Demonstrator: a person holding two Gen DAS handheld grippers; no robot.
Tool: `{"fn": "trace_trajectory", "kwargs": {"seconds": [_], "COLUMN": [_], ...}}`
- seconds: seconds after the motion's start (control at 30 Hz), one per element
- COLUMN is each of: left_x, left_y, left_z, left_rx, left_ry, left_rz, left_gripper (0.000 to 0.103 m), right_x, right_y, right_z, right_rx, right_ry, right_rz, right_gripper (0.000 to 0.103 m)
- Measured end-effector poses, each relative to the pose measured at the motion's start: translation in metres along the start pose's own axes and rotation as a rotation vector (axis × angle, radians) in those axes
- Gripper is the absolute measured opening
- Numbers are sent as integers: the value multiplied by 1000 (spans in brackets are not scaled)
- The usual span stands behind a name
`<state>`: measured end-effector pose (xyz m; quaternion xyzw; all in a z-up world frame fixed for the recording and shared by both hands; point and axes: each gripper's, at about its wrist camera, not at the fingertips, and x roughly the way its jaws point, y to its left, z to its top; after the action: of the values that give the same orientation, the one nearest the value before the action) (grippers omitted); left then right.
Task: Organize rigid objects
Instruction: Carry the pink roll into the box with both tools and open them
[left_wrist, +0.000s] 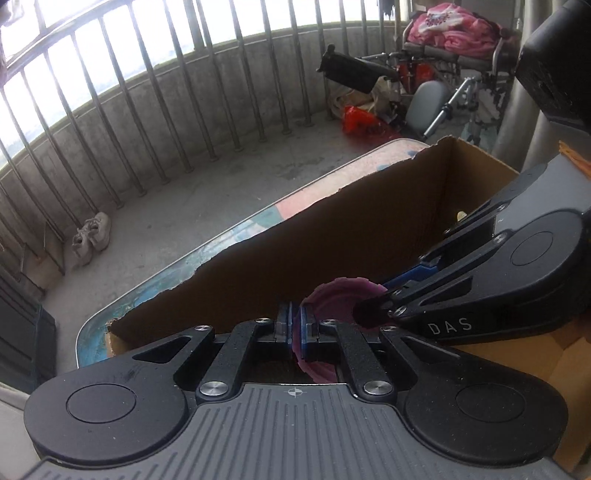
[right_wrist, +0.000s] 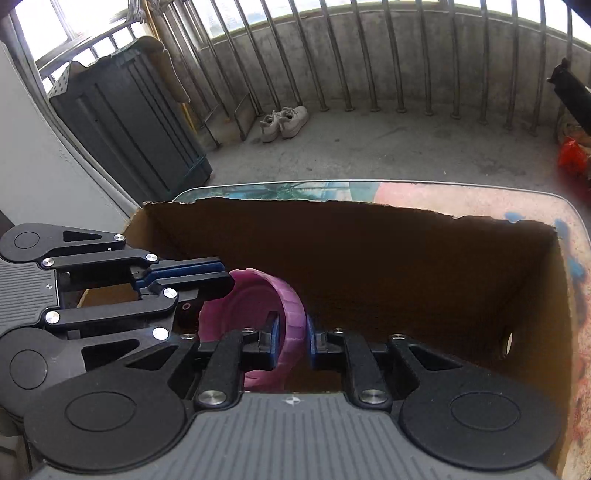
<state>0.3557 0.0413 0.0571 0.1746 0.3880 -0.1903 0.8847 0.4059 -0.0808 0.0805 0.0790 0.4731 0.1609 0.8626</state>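
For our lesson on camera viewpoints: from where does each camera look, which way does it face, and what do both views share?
Left wrist: on the left gripper, facing down over the box toward the railing; its jaws pinch the purple lid; the right gripper enters from the right.
Right wrist: on the right gripper, facing into the box; the left gripper enters from the left.
Shared: lid, box, table, shoes, railing.

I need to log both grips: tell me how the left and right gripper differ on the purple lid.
The left gripper pinches the thin edge of the lid, fingers nearly touching; the right gripper clamps its thick ribbed rim, fingers wider apart. Both are shut on it, over the box.
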Motion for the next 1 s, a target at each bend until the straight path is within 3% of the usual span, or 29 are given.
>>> {"fn": "trace_trajectory", "kwargs": {"seconds": [0.07,0.17,0.23,0.3,0.63,0.67,0.73,0.77,0.8,1.0], "left_x": [7,16,18,21,9,7,-2,-7,-13,-56], "left_y": [4,12,12,9,-2,-2,-1,0,0,-9], "left_z": [0,3,5,8,10,12,15,15,15,13], "left_rx": [11,-26,-8,20,70,68,61,53,46,55], "left_ry": [32,56,50,50,63,61,52,43,38,-7], "left_rz": [-6,-36,-13,21,50,57,65,65,64,57], "left_gripper": [2,2,2,2,3,3,3,4,4,4], "right_x": [17,24,34,41,45,44,40,39,36,3], "right_y": [1,0,-4,-12,-25,-26,-26,-26,-25,-31], "right_z": [4,11,14,18,10,12,13,15,15,14], "right_rx": [0,-30,-19,14,49,55,68,74,71,120], "right_ry": [74,80,106,108,93,94,90,90,80,4], "right_rz": [-12,-43,-57,-54,-24,-22,-53,-91,-111,-51], "right_gripper": [16,16,16,16,20,25,49,71,83,83]}}
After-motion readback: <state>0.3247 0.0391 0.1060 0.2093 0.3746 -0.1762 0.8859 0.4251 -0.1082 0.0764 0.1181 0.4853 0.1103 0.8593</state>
